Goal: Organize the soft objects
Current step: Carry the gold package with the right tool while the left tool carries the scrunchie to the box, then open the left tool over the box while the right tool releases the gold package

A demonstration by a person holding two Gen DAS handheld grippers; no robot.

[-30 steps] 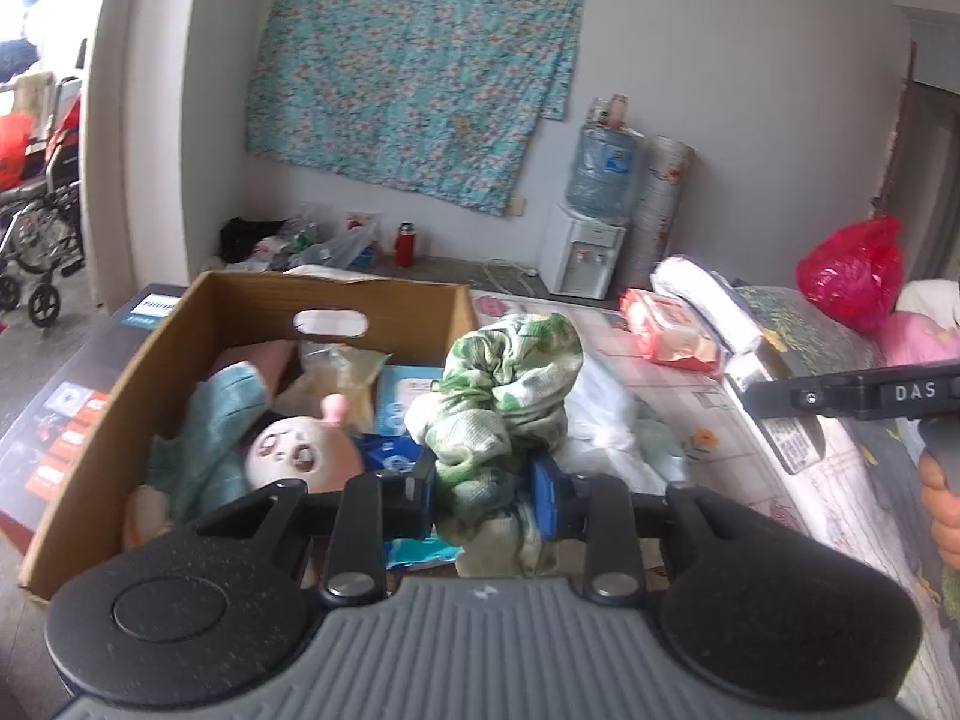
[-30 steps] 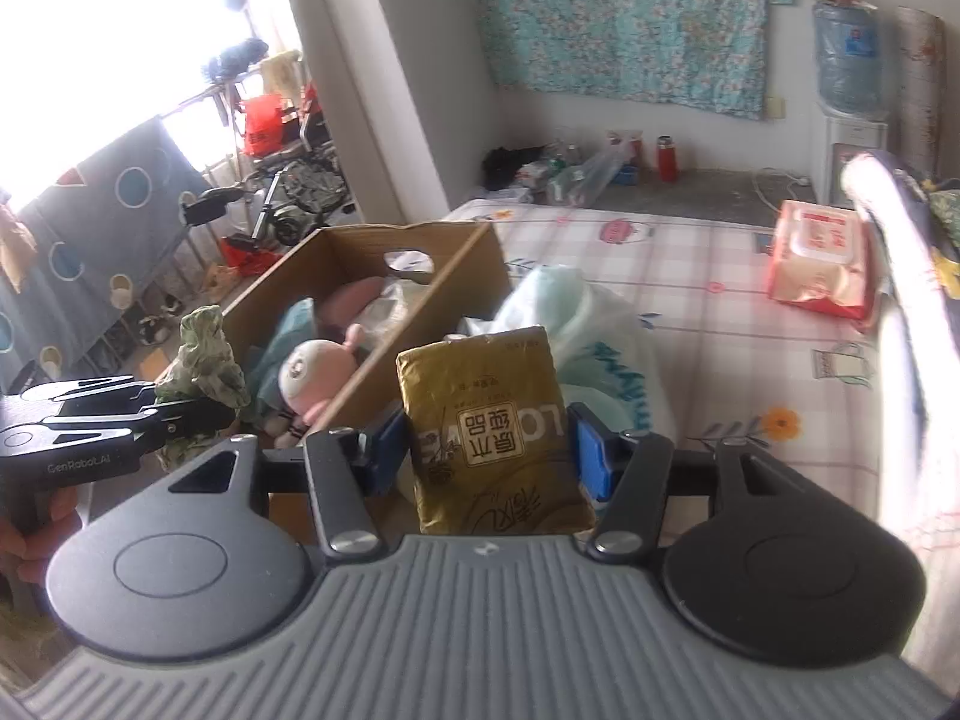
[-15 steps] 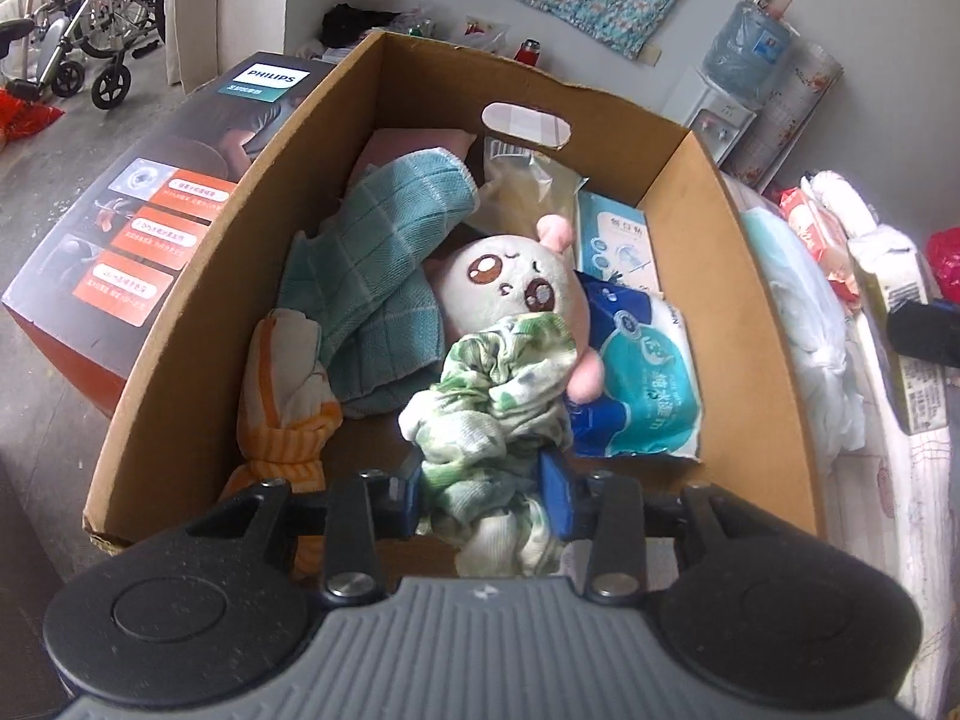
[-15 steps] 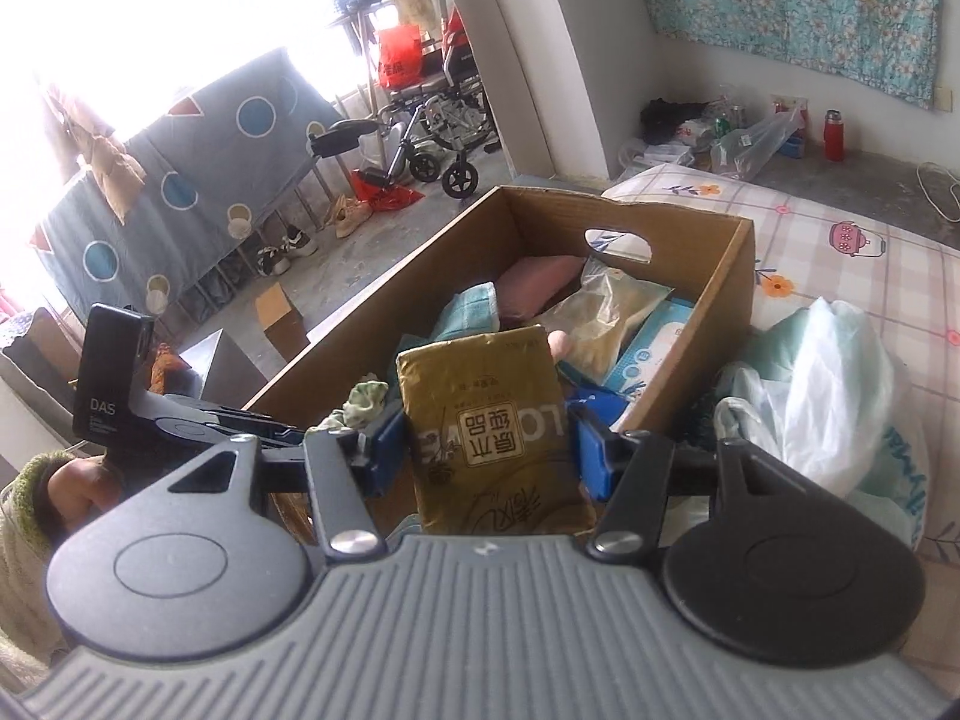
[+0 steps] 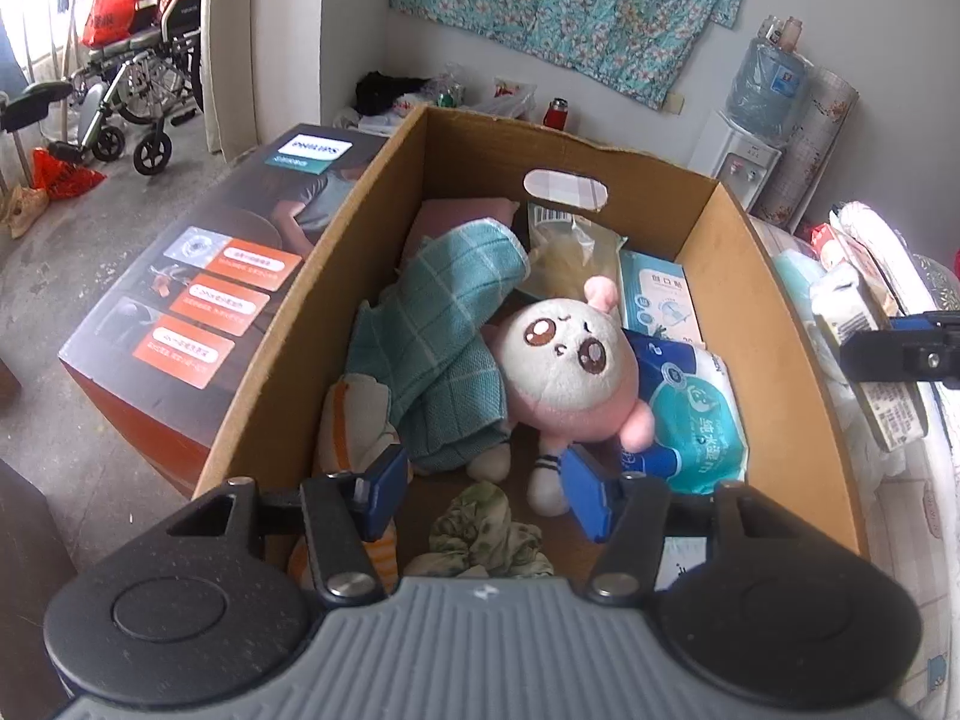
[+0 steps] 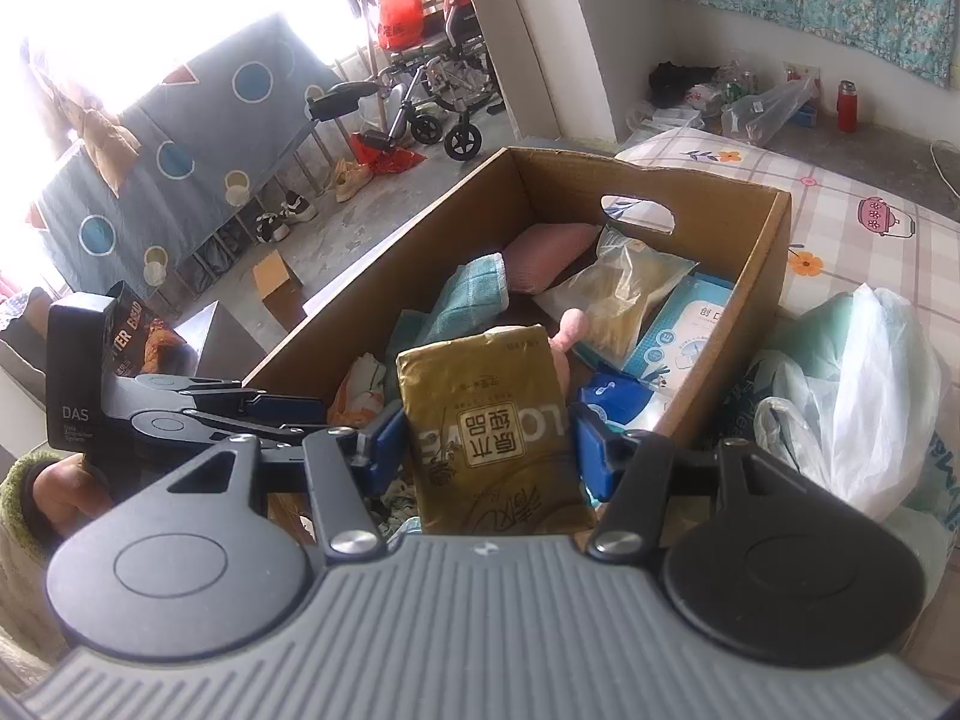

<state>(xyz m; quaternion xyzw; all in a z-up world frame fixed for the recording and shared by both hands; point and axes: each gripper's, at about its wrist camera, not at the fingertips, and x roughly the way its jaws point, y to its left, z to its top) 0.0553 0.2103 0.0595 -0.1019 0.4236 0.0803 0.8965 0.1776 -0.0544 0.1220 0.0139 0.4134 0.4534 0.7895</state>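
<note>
holding one gold tissue pack (image 6: 495, 429), right gripper (image 6: 486, 450); left gripper (image 5: 486, 489) wide. one cardboard box (image 5: 798, 396): one plush doll (image 5: 567, 372), one teal towel (image 5: 438, 354), one green cloth (image 5: 486, 534) at 6 o'clock.

One cardboard box (image 5: 774, 312) is seen; one plush doll (image 5: 567, 375); one teal towel (image 5: 447, 324); one green cloth (image 5: 486, 534); two grippers (image 5: 483, 489) (image 6: 483, 447); one gold pack (image 6: 495, 429).

Cardboard box (image 5: 738, 264) open on top; plush toy (image 5: 564, 372), teal towel (image 5: 438, 324), packets crowd floor; bare patch near green cloth (image 5: 486, 534).
</note>
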